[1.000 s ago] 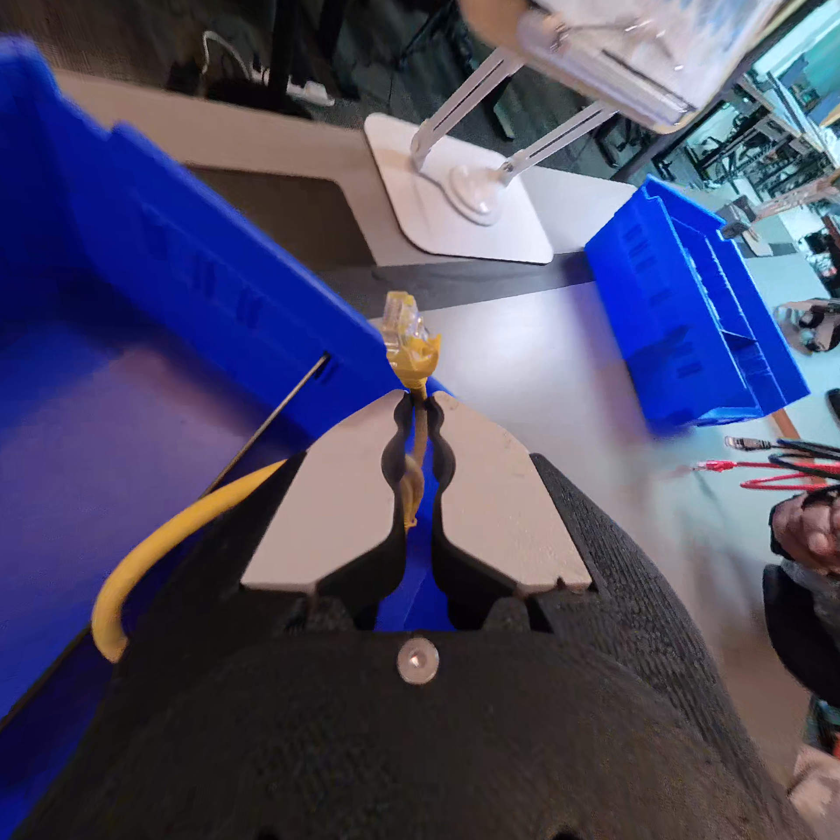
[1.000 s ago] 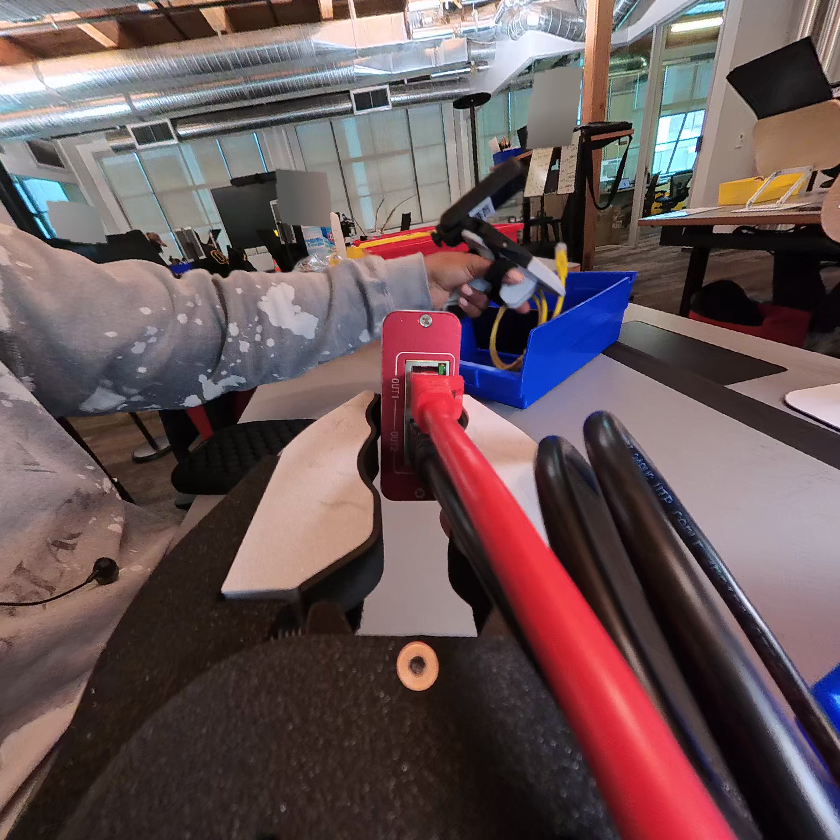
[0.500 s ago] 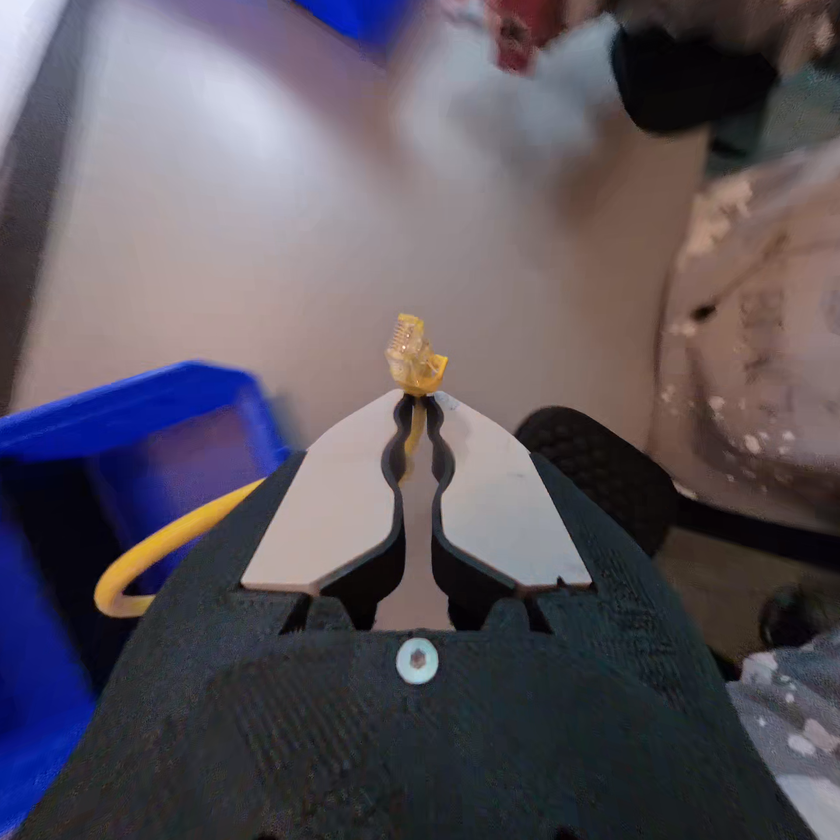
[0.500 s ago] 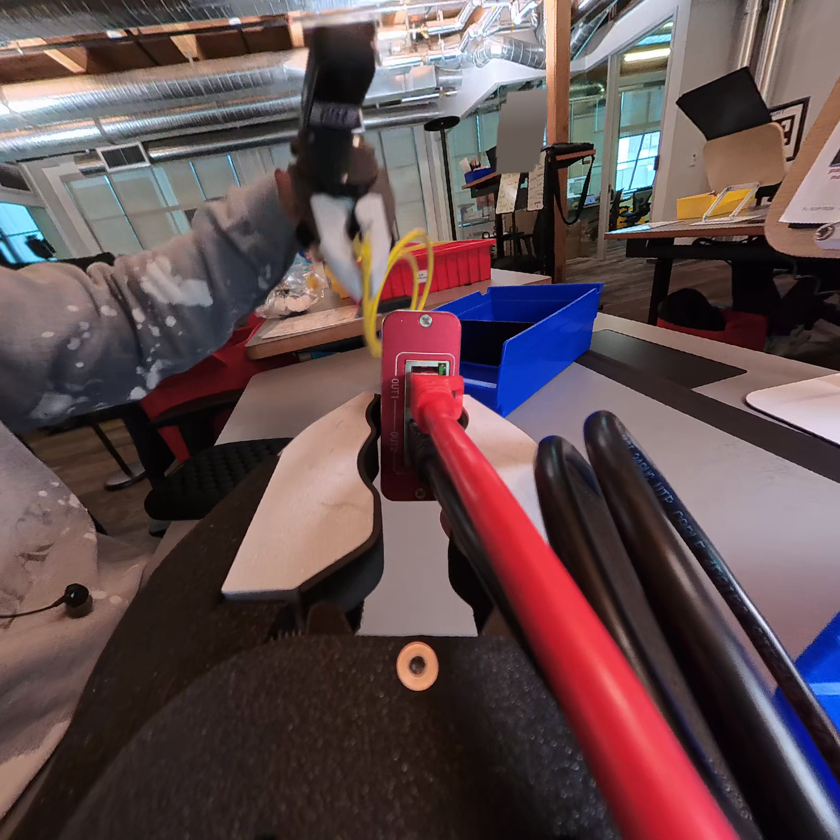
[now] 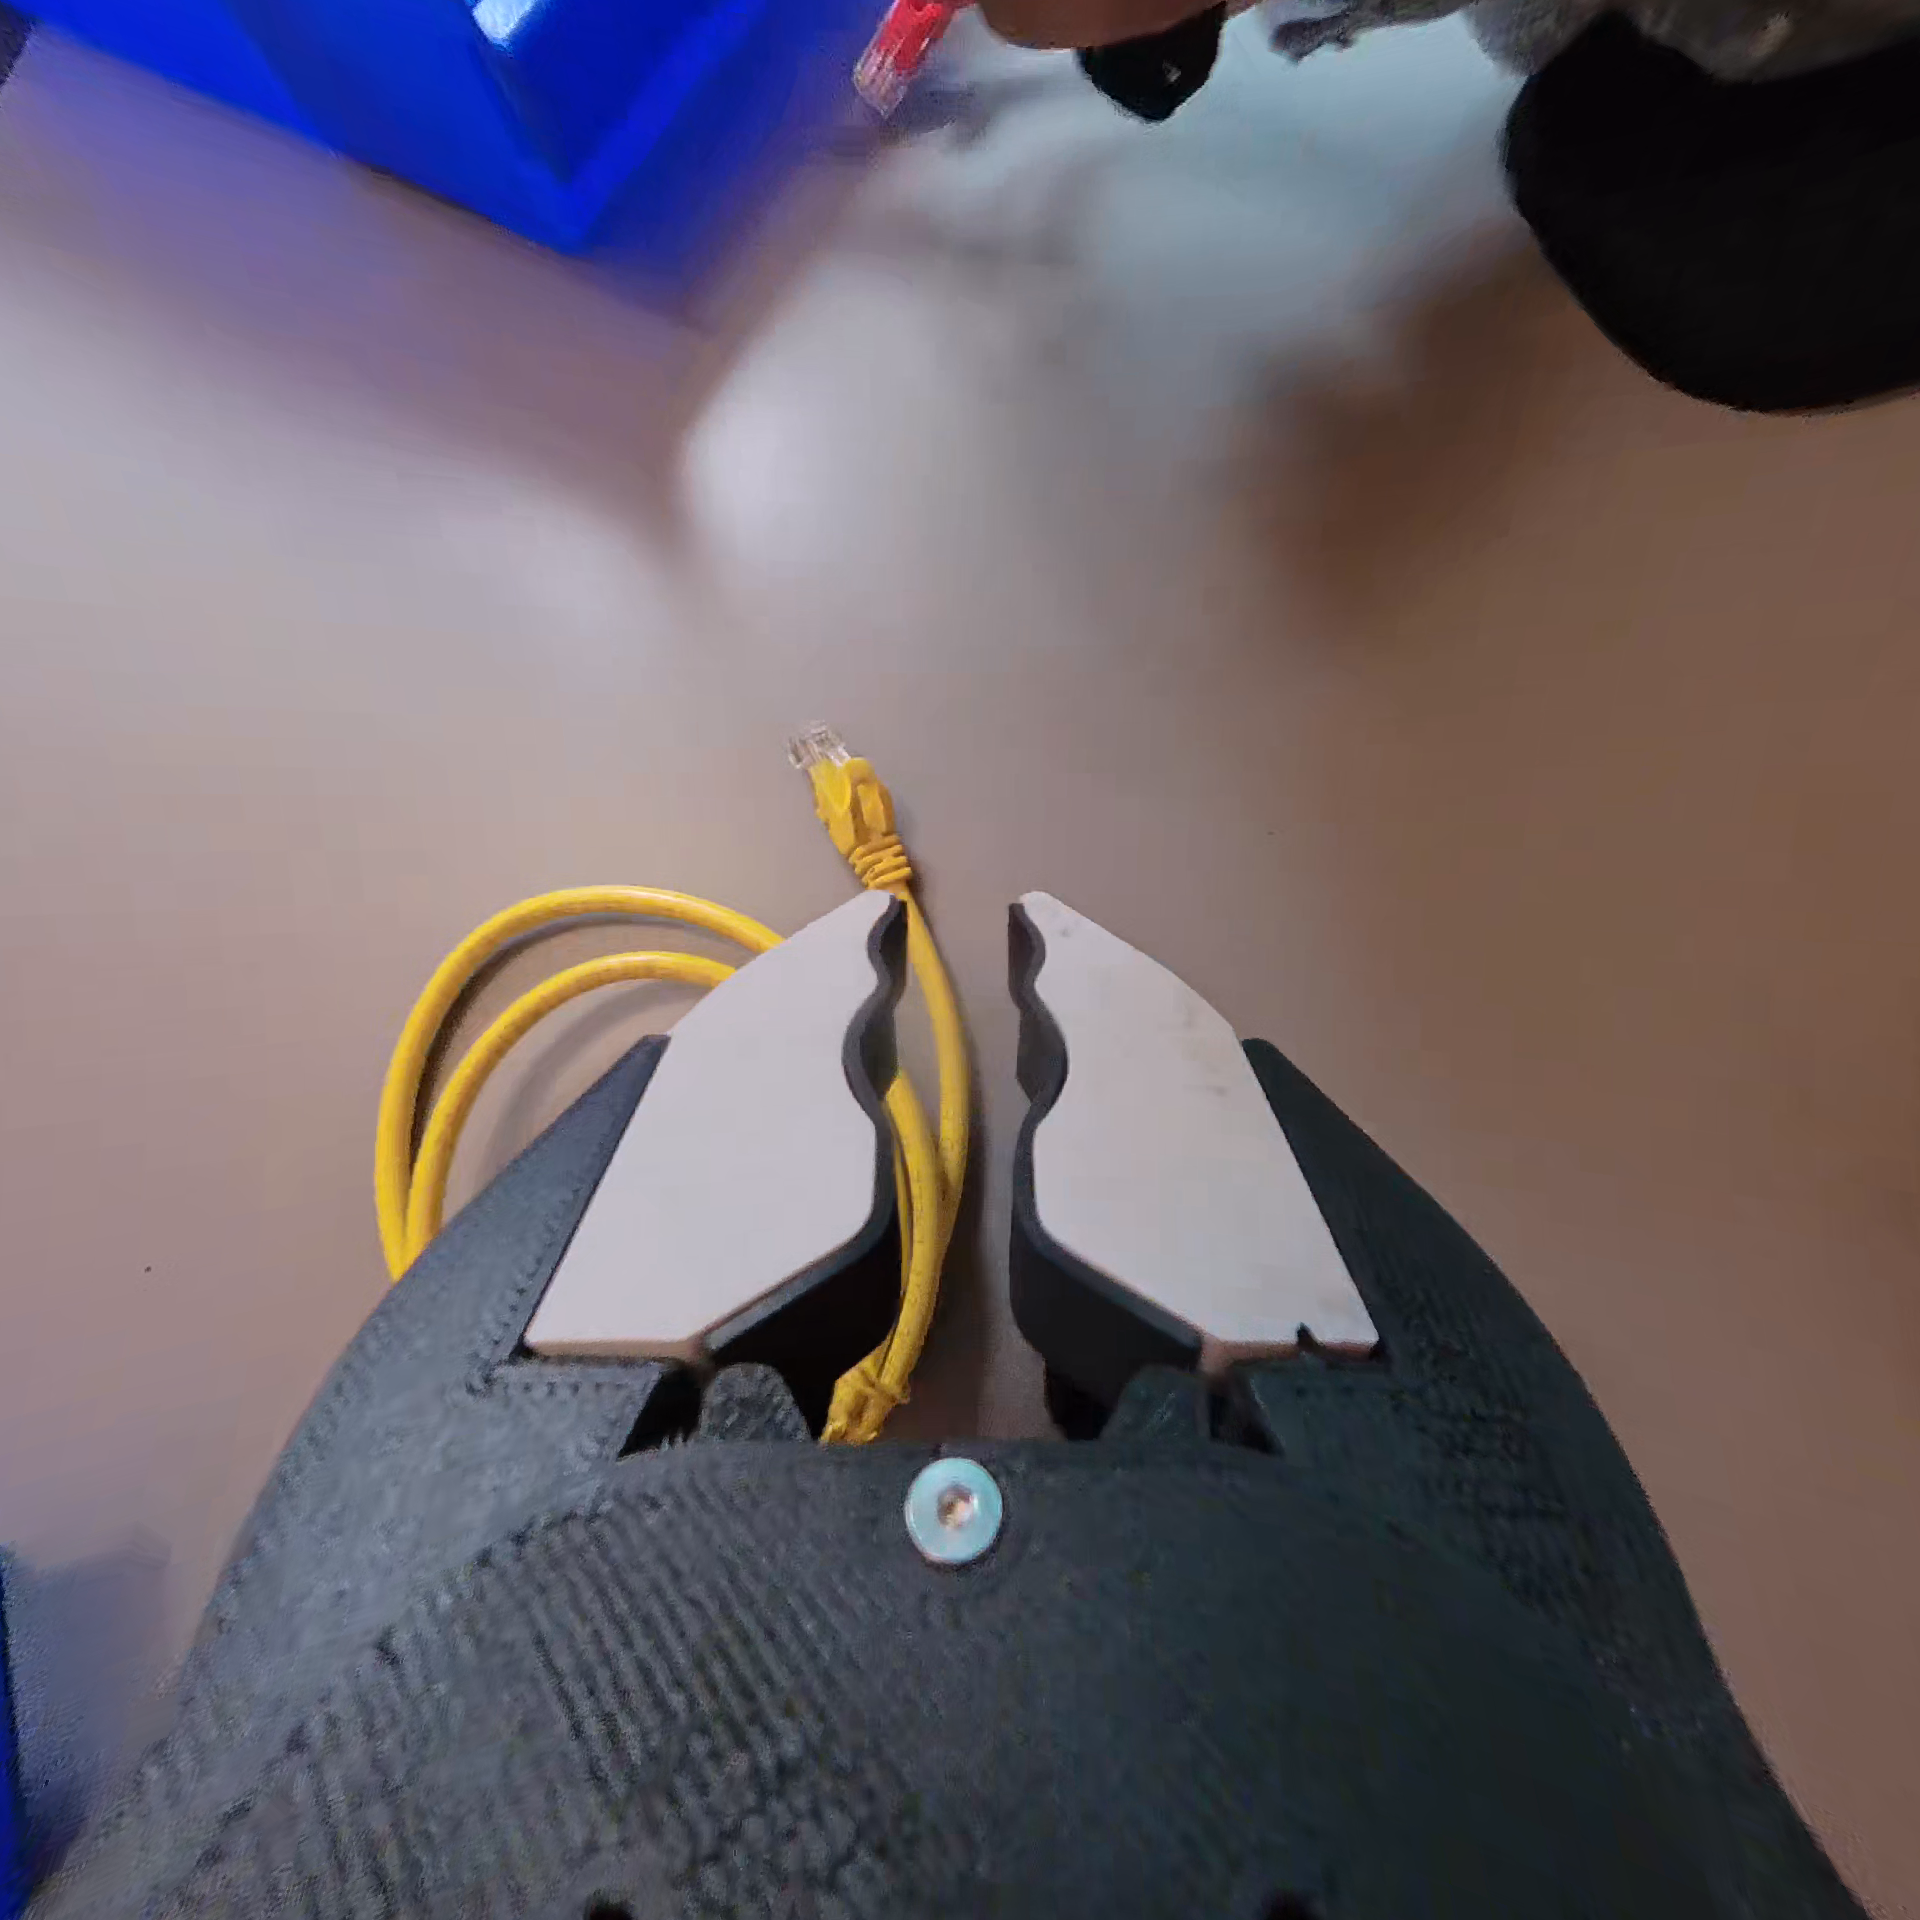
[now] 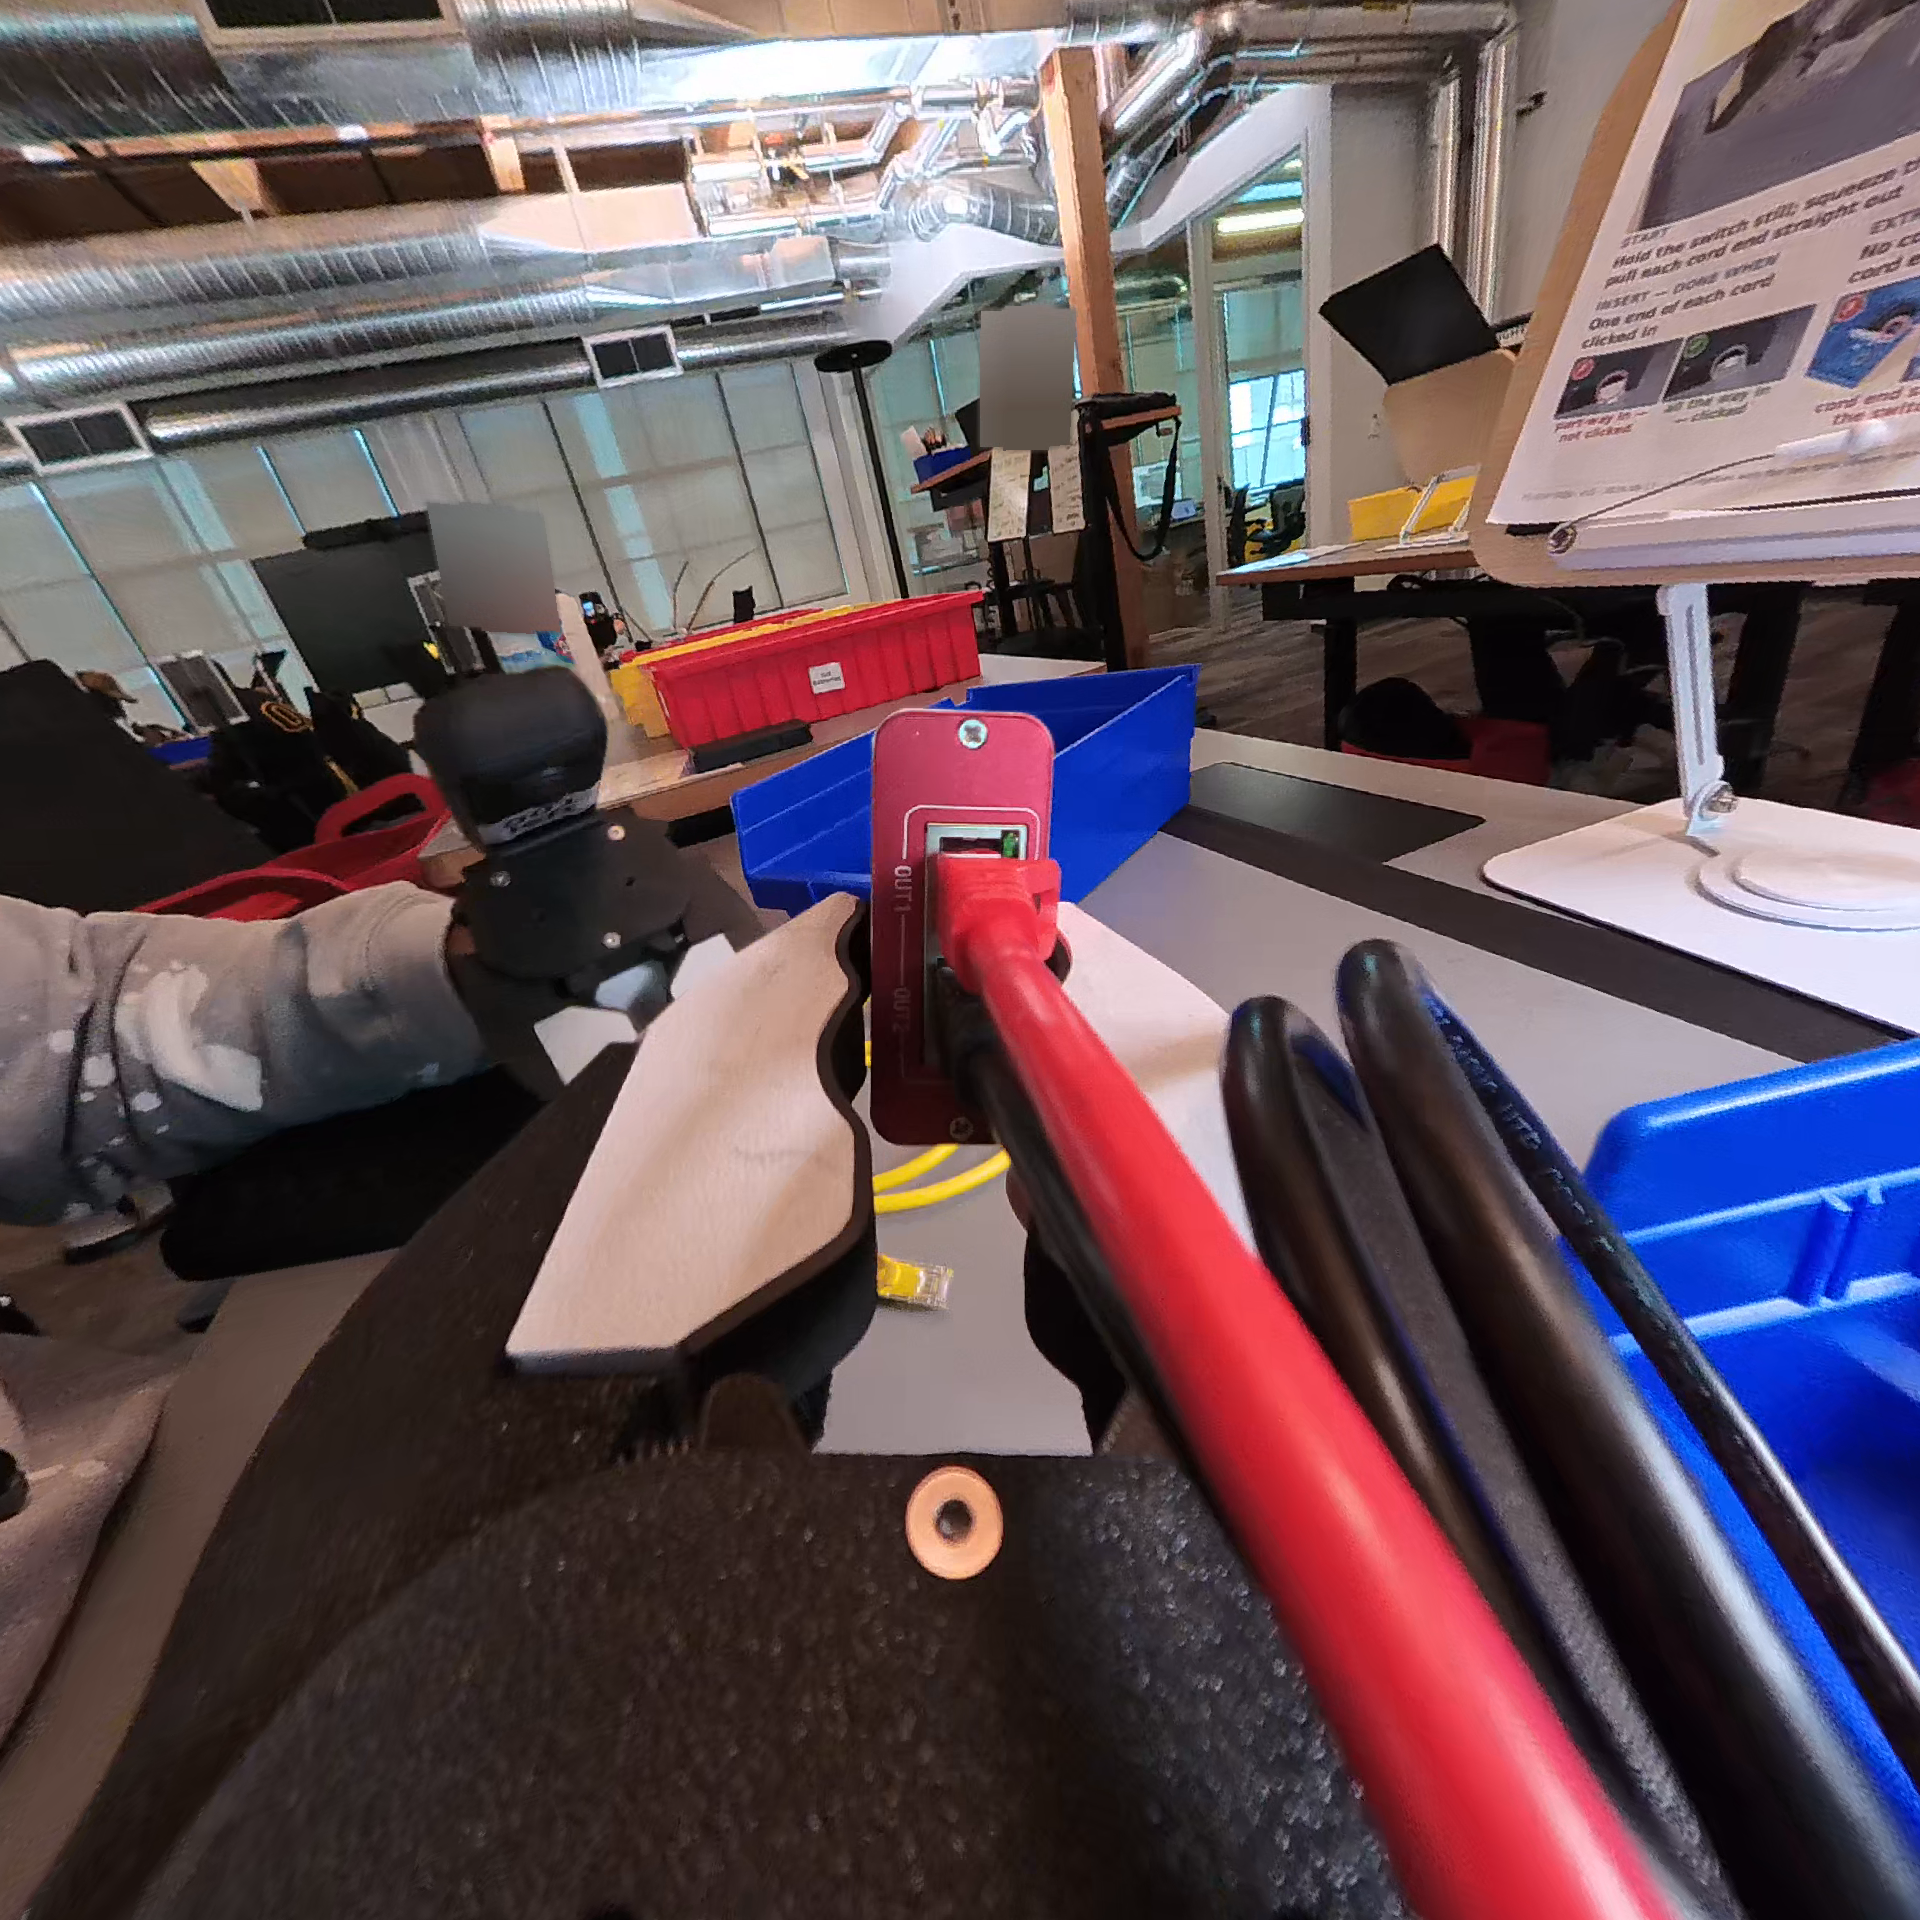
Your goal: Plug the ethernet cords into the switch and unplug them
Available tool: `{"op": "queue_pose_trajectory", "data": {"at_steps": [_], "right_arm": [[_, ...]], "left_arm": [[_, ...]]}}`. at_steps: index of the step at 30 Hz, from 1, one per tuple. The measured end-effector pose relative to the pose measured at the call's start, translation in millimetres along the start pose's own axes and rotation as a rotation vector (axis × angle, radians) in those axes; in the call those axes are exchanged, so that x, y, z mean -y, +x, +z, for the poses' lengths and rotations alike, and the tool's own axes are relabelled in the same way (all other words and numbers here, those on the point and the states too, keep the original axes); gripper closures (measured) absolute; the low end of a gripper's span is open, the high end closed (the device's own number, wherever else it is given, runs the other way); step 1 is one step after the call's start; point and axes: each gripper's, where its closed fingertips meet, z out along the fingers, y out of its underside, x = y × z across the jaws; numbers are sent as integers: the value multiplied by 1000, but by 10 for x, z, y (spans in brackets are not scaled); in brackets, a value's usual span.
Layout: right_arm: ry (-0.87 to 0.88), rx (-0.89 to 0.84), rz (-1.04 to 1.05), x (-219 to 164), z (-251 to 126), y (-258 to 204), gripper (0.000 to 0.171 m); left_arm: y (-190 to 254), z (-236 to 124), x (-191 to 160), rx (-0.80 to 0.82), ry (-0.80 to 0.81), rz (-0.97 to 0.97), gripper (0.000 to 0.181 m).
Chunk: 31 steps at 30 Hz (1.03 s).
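Left gripper [image 5: 954, 914] spread wide, grasping nothing; yellow cord [image 5: 935, 1039] coiled loose on table [image 5: 312, 623] between fingers. Only right wrist view shows red switch [image 6: 961, 914] clamped in right gripper [image 6: 961, 997], red cord [image 6: 1195, 1247] plugged in, black cords [image 6: 1455, 1195] alongside.

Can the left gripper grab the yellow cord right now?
Probably yes. The left gripper is open, and the yellow cord lies on the table right between its fingers. Nothing blocks it; it likely just needs to close.
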Motion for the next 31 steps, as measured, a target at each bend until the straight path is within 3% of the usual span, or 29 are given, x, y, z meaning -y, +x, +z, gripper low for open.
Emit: {"op": "queue_pose_trajectory", "data": {"at_steps": [1,5,9,15,17,19,24,27,31], "right_arm": [[1,1,1,-4,4,3,142],[-4,6,-10,-26,6,-27,142],[-8,39,-28,-17,-40,-83,142],[15,166,-10,73,-136,-213,142],[27,206,6,114,-186,-241,142],[41,266,39,175,-250,-280,141],[67,450,143,296,-418,-427,142],[39,545,178,250,-455,-542,142],[-23,648,205,125,-439,-715,142]], "left_arm": [[-31,39,-15,36,-20,6,160],[-92,271,-70,87,-96,6,155],[-176,399,-54,97,-109,-5,163],[-286,370,-23,126,-133,59,168],[-316,244,153,93,-67,30,169],[-248,44,456,-44,73,-46,169],[305,-550,1127,-685,489,-262,170],[548,-622,1211,-954,580,-390,170],[693,-613,1249,-1107,605,-502,170]]}}
